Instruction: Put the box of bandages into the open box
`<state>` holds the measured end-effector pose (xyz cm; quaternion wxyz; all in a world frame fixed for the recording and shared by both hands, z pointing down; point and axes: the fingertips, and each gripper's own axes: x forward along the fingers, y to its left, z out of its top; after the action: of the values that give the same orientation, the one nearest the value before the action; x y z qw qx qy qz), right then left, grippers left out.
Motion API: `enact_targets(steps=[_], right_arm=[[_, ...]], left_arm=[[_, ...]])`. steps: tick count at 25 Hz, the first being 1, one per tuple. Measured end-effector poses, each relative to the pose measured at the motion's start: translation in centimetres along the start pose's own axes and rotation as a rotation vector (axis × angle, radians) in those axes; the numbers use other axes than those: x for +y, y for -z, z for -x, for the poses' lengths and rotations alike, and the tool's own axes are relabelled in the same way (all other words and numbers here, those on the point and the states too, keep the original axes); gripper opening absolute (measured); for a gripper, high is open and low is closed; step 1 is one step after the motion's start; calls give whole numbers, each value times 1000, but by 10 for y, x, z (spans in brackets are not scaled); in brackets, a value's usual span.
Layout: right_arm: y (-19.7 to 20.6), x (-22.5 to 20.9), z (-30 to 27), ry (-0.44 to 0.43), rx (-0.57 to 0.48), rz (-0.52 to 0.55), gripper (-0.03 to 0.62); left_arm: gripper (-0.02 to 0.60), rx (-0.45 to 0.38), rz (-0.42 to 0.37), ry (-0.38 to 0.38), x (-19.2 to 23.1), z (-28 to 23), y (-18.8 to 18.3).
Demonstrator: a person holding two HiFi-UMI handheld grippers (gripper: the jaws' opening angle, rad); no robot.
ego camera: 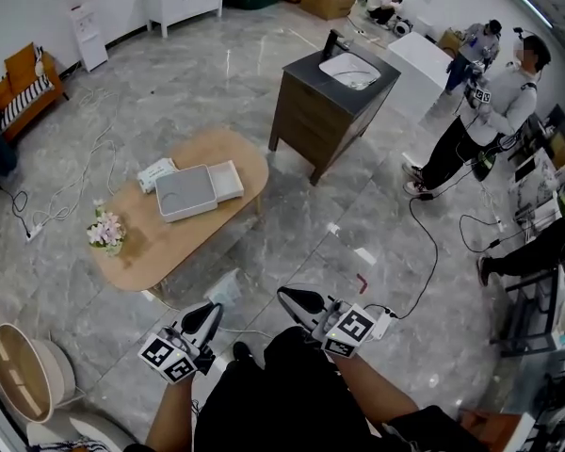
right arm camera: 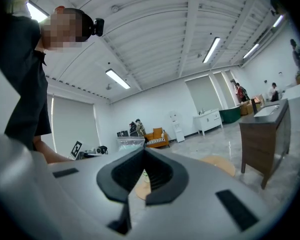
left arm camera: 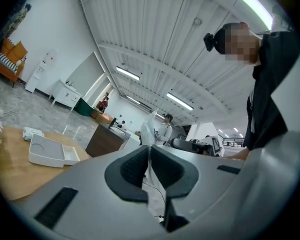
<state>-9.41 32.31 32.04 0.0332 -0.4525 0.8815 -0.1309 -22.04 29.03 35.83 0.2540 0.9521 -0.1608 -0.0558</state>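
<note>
Head view: both grippers sit low, bottom centre of the frame, over the grey marble floor (ego camera: pixel 377 205) and well apart from the table; L gripper (ego camera: pixel 205 316) is left of centre, R gripper (ego camera: pixel 294 298) just right of it; each has its marker cube on the side toward the person's forearms; both point toward the upper part of the frame.

L gripper view: jaws drawn together, only a thin slit btwn the dark pads, nothing in it; R gripper view: pad tips meet at the top, nothing caught btwn them; so both claws closed & empty.

Box of bandages (ego camera: pixel 156 173): small white box lying on the oval wooden table (ego camera: pixel 141 252), left-centre of head view, near the table's upper-left edge; it's just beside the open box (ego camera: pixel 186 192), on that box's upper-left side; touching or a hair apart, can't tell; not inside it. The open box is a shallow grey-white tray w/ a smaller white section along its right side. In L gripper view the same pair shows at lower left, the small box further left than the tray.

Flowers (ego camera: pixel 105 230) stand at the table's left edge, apart from both boxes; dark wood vanity (ego camera: pixel 311 111) w/ sink, upper centre; a person (ego camera: pixel 494 111) in a white top stands upper right; orange sofa (ego camera: pixel 24 83) far upper left.
</note>
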Motion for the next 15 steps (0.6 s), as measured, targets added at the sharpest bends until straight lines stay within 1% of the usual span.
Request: enact_targets(steps=[4, 8, 12, 15], right_arm=[[-2, -27, -11, 7, 6, -13, 9], [-7, -66, -27, 6, -4, -37, 9], [-7, -119, -45, -20, 4, -53, 9], [-20, -164, -64, -55, 15, -47, 9]], left_arm=[[32, 4, 14, 0, 23, -20, -6], [32, 11, 18, -15, 51, -50, -15], [32, 21, 39, -57, 83, -89, -23], [32, 29, 50, -90, 103, -125, -35]])
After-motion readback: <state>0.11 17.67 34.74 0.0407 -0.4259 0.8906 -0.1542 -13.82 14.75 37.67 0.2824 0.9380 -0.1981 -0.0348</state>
